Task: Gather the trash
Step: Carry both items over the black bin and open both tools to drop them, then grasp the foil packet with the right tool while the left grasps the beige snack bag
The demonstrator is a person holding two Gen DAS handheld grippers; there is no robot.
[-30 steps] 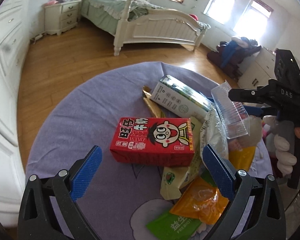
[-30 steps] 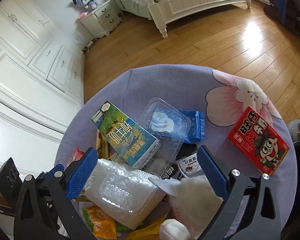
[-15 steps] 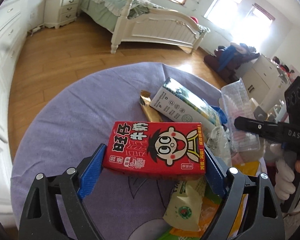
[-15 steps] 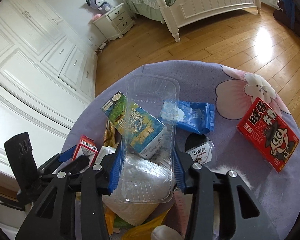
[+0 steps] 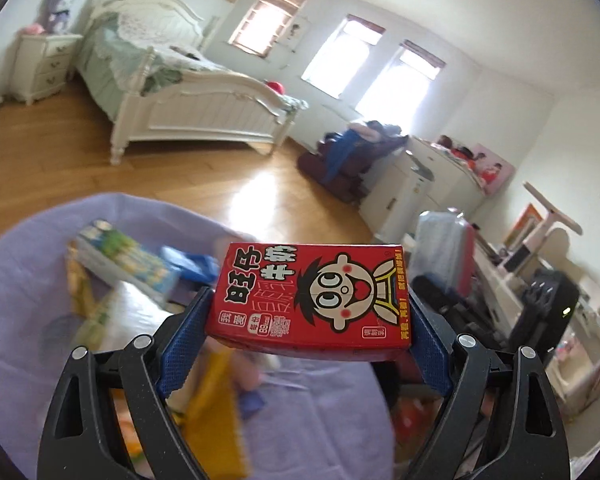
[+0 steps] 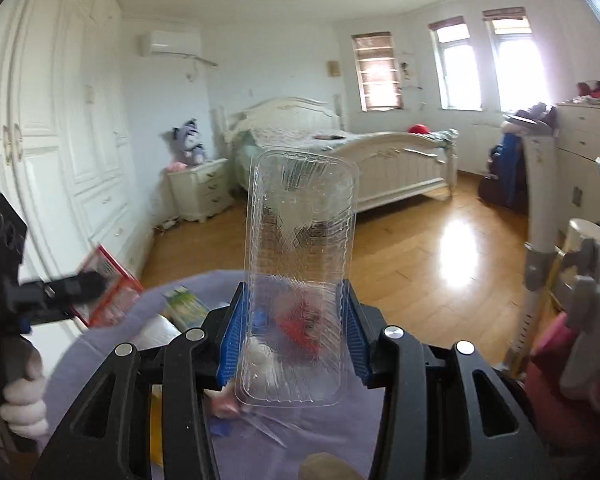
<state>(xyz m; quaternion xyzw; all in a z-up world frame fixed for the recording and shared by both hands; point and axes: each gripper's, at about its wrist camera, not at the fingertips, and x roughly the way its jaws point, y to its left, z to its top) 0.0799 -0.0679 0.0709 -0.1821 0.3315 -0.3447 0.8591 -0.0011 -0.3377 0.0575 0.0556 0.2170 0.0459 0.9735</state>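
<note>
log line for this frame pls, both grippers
left gripper: shut on red milk carton, lifted | right gripper: shut on clear plastic tray, lifted | purple table: more wrappers left

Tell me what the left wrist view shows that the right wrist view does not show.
Only the left wrist view: the left hand-held gripper clamps the ends of a red rectangular milk carton with a cartoon face.

Only the right wrist view: the right hand-held gripper clamps a clear ribbed plastic tray; a white wall air conditioner and tall white wardrobe doors.

Both views: the white bed and the purple tablecloth.
</note>
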